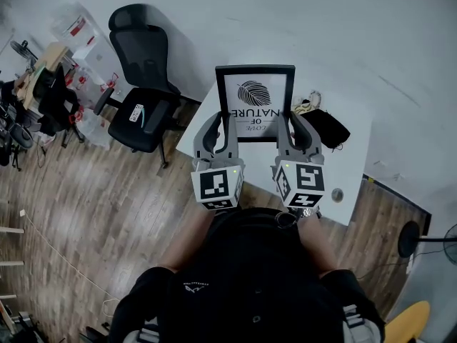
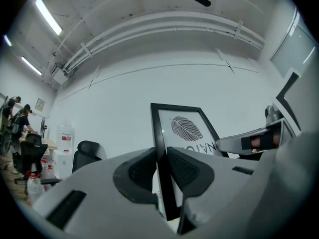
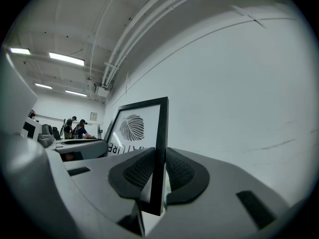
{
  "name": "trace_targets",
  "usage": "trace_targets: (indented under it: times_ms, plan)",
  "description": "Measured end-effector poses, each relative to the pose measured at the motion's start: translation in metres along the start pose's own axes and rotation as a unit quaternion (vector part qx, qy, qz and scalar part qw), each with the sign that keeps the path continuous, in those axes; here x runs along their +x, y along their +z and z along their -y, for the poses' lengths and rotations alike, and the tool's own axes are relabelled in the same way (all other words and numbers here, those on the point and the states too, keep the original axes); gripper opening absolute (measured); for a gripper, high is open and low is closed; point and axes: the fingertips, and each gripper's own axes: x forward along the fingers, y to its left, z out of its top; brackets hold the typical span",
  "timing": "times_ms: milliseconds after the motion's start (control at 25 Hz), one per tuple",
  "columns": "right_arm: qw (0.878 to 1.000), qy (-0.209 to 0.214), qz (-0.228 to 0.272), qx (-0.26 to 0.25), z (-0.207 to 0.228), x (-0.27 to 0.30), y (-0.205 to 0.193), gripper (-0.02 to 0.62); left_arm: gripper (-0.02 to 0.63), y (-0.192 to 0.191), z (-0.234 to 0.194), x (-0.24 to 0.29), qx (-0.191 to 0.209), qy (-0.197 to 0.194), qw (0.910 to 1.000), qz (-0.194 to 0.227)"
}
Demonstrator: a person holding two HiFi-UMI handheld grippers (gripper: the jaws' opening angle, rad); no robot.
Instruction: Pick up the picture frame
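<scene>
Jaws with ribbed dark pads clamp the thin, black, rectangular picture frame [image 1: 255,95] by its side rails, left gripper [image 1: 216,126] at 9 o'clock, right gripper [image 1: 303,126] at 3, its leaf print over the smooth white table [image 1: 353,156].

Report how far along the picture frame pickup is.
Done: left gripper and right gripper are each shut on a side edge of the picture frame. In hand: the frame is held upright, apparently clear of the table. Left: nothing obvious beyond holding it.
</scene>
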Motion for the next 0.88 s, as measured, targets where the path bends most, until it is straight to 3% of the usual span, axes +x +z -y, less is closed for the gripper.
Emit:
trace_targets:
  times_ms: [440, 880]
  plan:
    - [1.000, 0.012, -0.011, 0.007, -0.004, -0.007, -0.018, 0.069, 0.071, -0.011, 0.002, -0.013, -0.004, 0.009, 0.9999, -0.005]
    - [1.000, 0.025, 0.002, 0.009, -0.006, -0.003, -0.004, 0.069, 0.071, 0.005, -0.001, -0.011, 0.003, 0.012, 0.9999, 0.007]
